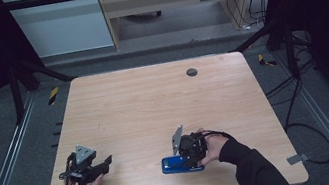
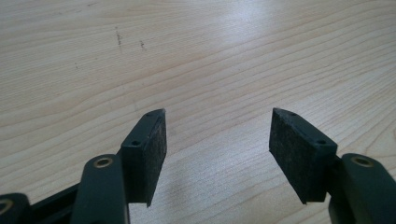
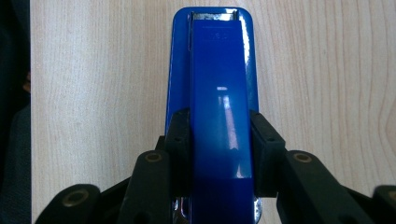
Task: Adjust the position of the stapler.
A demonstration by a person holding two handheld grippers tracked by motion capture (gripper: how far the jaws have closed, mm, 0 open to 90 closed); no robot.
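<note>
A blue stapler [image 1: 174,165] lies flat near the table's front edge, right of centre, pointing left. My right gripper [image 1: 187,158] sits over its rear half. In the right gripper view the stapler [image 3: 219,70] runs straight away from the camera, and the two black pads [image 3: 180,149] press against its sides, so my right gripper [image 3: 219,144] is shut on it. My left gripper [image 1: 105,163] rests at the front left of the table, held in a hand. In the left gripper view its jaws stand wide apart over bare wood, my left gripper [image 2: 217,135] open with nothing between them.
The wooden table [image 1: 154,104] has a small round grey grommet [image 1: 192,72] near its far edge. Black frame bars and cables run along both sides on the floor. A dark sleeve [image 1: 250,164] comes in from the bottom right.
</note>
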